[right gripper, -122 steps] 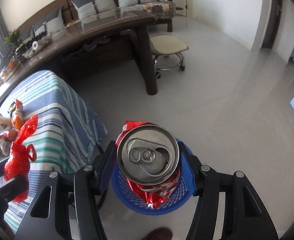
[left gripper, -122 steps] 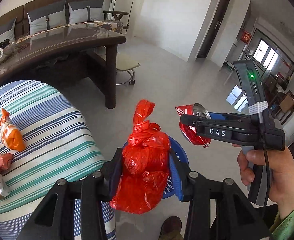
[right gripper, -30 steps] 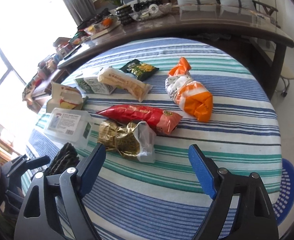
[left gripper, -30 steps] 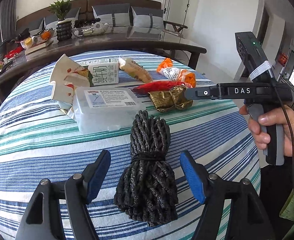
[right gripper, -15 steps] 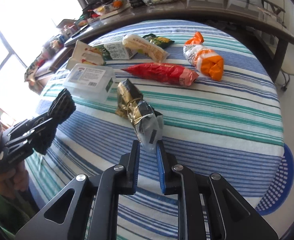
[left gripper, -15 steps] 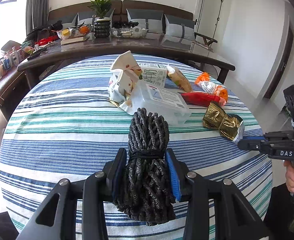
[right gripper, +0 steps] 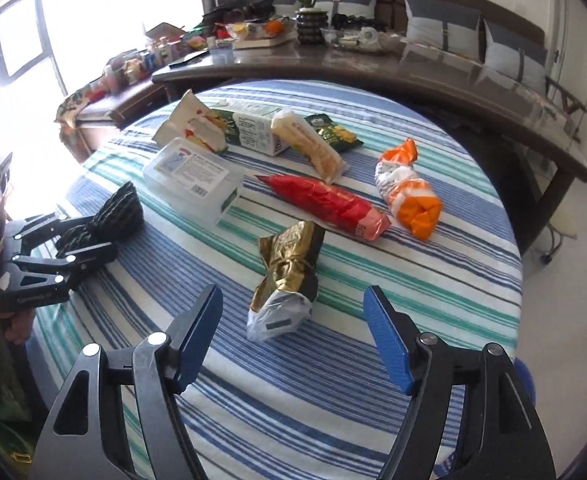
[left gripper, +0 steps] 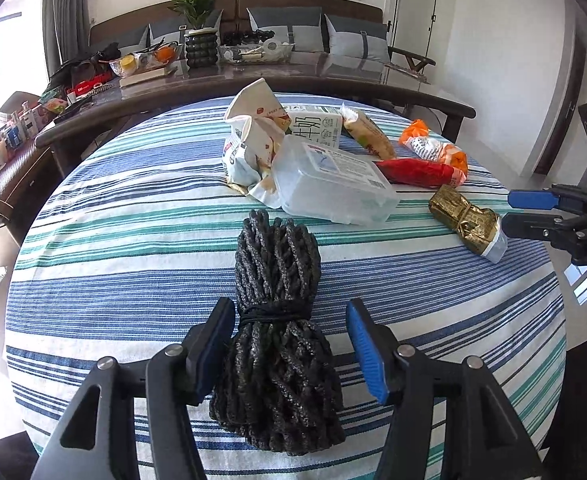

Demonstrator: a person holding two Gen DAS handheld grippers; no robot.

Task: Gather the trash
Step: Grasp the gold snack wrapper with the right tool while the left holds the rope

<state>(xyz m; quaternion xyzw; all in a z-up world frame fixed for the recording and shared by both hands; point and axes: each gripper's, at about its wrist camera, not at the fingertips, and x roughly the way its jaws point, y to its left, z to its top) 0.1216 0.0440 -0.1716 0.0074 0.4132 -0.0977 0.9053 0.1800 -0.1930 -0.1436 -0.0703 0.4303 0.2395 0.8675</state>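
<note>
A black rope bundle (left gripper: 277,340) lies on the striped table (left gripper: 133,240), between the jaws of my left gripper (left gripper: 289,348). Those jaws are opening; the left pad still touches the bundle and the right pad stands clear of it. A crumpled gold wrapper (right gripper: 289,276) lies on the cloth just ahead of my right gripper (right gripper: 293,340), whose jaws are opening wide and hold nothing. In the left wrist view the right gripper (left gripper: 509,213) sits beside the gold wrapper (left gripper: 465,220). The right wrist view shows the left gripper (right gripper: 85,236) at the rope bundle (right gripper: 119,210).
Further back on the table lie a clear plastic box (left gripper: 333,188), a red wrapper (left gripper: 417,172), an orange and white packet (left gripper: 433,148), a milk carton (left gripper: 313,128) and a white paper bag (left gripper: 253,136). A blue basket (right gripper: 527,380) peeks out below the table's right edge.
Half a second ago the left jaws were shut on the rope bundle and the right jaws pinched the gold wrapper's end. Both have opened, and both things rest on the table.
</note>
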